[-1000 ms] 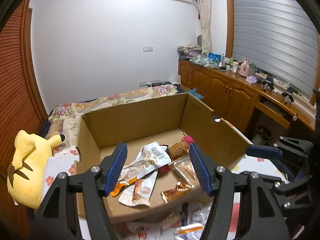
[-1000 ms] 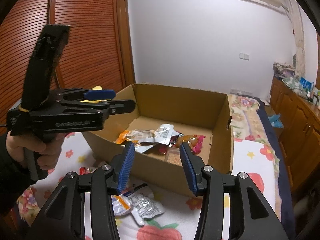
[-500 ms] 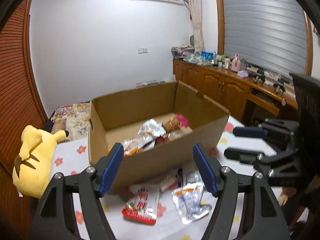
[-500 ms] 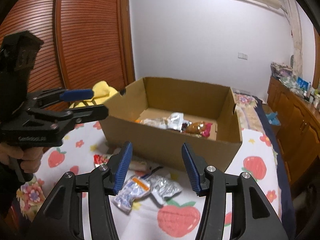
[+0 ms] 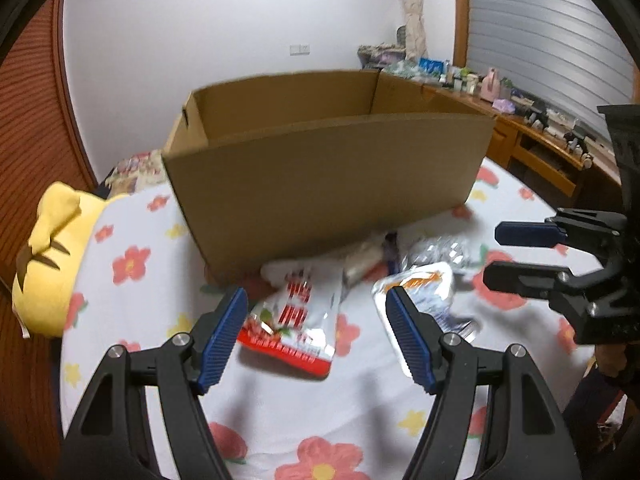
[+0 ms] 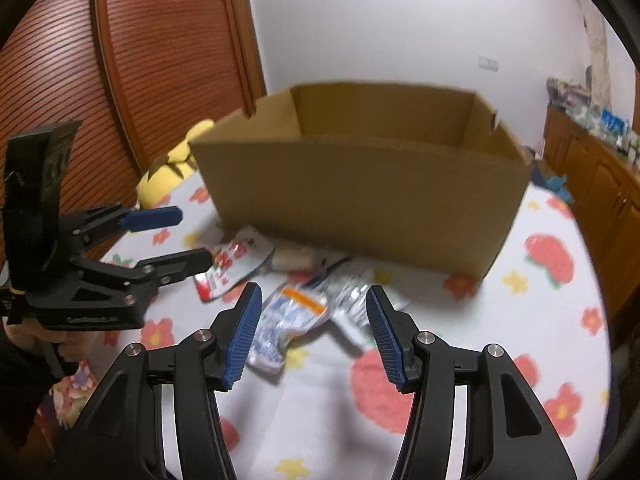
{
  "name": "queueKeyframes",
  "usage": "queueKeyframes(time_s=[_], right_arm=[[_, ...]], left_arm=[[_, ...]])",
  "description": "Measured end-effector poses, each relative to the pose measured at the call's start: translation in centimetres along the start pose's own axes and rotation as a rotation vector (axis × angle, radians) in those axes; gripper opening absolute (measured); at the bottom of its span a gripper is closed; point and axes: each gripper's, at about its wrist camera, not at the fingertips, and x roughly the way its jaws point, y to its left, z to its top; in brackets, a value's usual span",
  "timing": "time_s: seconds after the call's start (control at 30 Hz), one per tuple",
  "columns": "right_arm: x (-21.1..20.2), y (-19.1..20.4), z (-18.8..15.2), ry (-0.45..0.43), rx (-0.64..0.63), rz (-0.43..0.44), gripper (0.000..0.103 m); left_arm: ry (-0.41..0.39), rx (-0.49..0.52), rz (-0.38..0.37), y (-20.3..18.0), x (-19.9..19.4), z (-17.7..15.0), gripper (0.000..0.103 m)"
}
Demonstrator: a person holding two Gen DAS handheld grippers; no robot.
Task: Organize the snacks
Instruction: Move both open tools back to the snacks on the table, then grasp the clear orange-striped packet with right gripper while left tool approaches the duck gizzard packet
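On the flowered bed, before the box [image 5: 320, 176], both tools, left [image 5: 316, 336] and right [image 6: 314, 332], hang open and empty (right's jaws just widening) over loose snack packets [image 5: 296, 312], seemingly poised to pick them up for boxing.

Both cameras ride low over the flowered sheet [image 5: 360, 408], each looking forward and down along its own pair of fingers. The left wrist view faces the near wall of the cardboard box [image 5: 320, 184], close in, with the loose snack packets [image 5: 296, 312] right under the lens. The right wrist view comes at the same box [image 6: 360, 196] from the other side, just as near. They share the box front, the packets [image 6: 288, 312] and the yellow plush toy [image 5: 52, 256], and each catches the other gripper at its edge.
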Motion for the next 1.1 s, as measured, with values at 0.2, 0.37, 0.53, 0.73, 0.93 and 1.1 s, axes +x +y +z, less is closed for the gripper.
queueKeyframes(time_s=[0.2, 0.37, 0.53, 0.73, 0.93, 1.1], right_arm=[[2.3, 0.5, -1.4, 0.064, 0.024, 0.036, 0.055], [3.3, 0.5, -1.8, 0.096, 0.045, 0.055, 0.056], [4.1, 0.6, -1.5, 0.115, 0.052, 0.058, 0.057], [5.2, 1.4, -1.0, 0.126, 0.015, 0.026, 0.059], [5.9, 2.4, -0.8, 0.134, -0.061, -0.035, 0.059], [6.2, 2.7, -0.9, 0.142, -0.098, -0.055, 0.059]], left_arm=[[0.030, -0.023, 0.016, 0.8, 1.4, -1.7, 0.072], [0.047, -0.052, 0.013, 1.7, 2.1, -2.1, 0.072], [0.053, -0.061, 0.010, 1.9, 2.3, -2.0, 0.072], [0.075, -0.069, 0.012, 2.2, 2.7, -1.9, 0.072], [0.089, -0.079, 0.009, 2.5, 3.0, -2.0, 0.072], [0.103, -0.086, 0.012, 2.7, 3.4, -2.0, 0.072]])
